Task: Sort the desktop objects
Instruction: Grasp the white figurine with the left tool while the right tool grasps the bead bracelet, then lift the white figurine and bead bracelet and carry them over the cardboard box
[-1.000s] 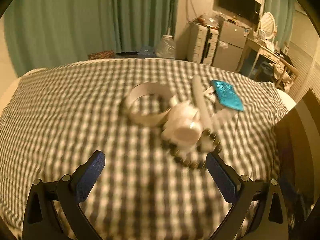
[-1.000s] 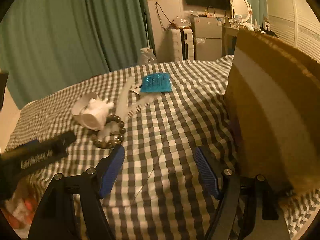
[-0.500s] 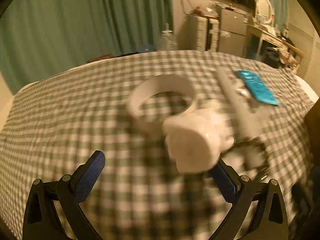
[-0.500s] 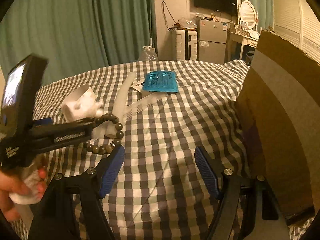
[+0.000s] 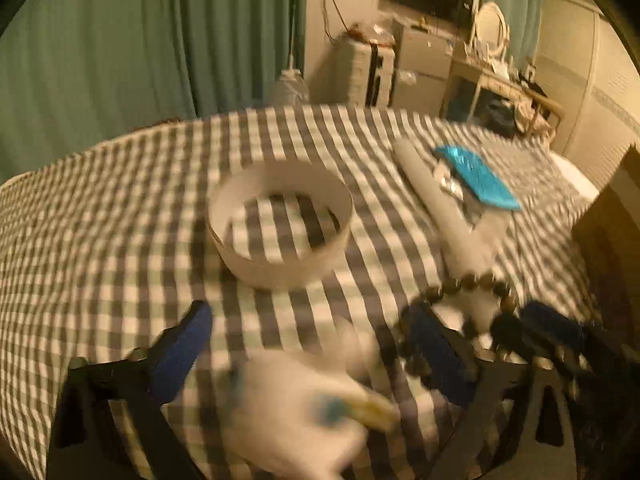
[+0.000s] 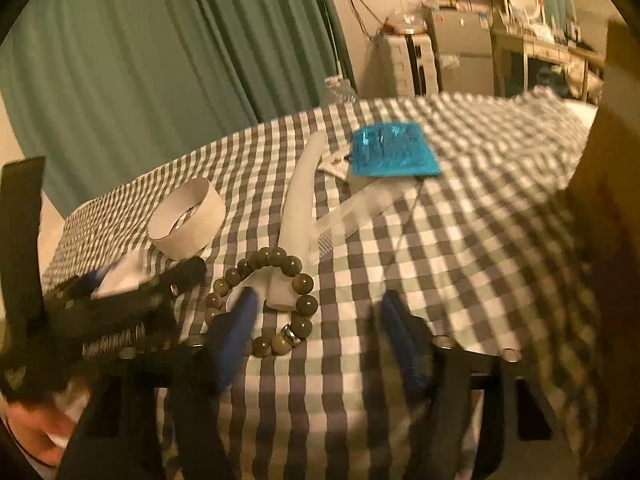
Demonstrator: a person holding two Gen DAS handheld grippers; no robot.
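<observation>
A small white cup-like thing [image 5: 296,404], blurred, lies between the fingers of my left gripper [image 5: 308,352]. The jaws are closing and a gap shows on both sides of it. That gripper [image 6: 120,304] also shows at the left of the right wrist view. A bracelet of dark beads [image 6: 296,280] lies on the checked cloth [image 6: 460,260]. My right gripper [image 6: 320,340] hangs over the bracelet with its jaws closing. Its left finger [image 6: 236,332] covers the ring's middle, and the right-hand beads sit between the pads, untouched. The bracelet [image 5: 464,288] lies beside the left gripper's right finger.
A white tape ring [image 5: 280,224] stands just beyond the left gripper. A long white tube [image 6: 300,200], a white comb [image 6: 360,208] and a blue pouch [image 6: 392,150] lie farther back. A tall cardboard box [image 6: 612,200] walls off the right side. A hand [image 6: 32,432] shows bottom left.
The left gripper came forward and down until the white cup sat low between its fingers, and its jaws narrowed. The right gripper slid left over the bracelet and narrowed too.
</observation>
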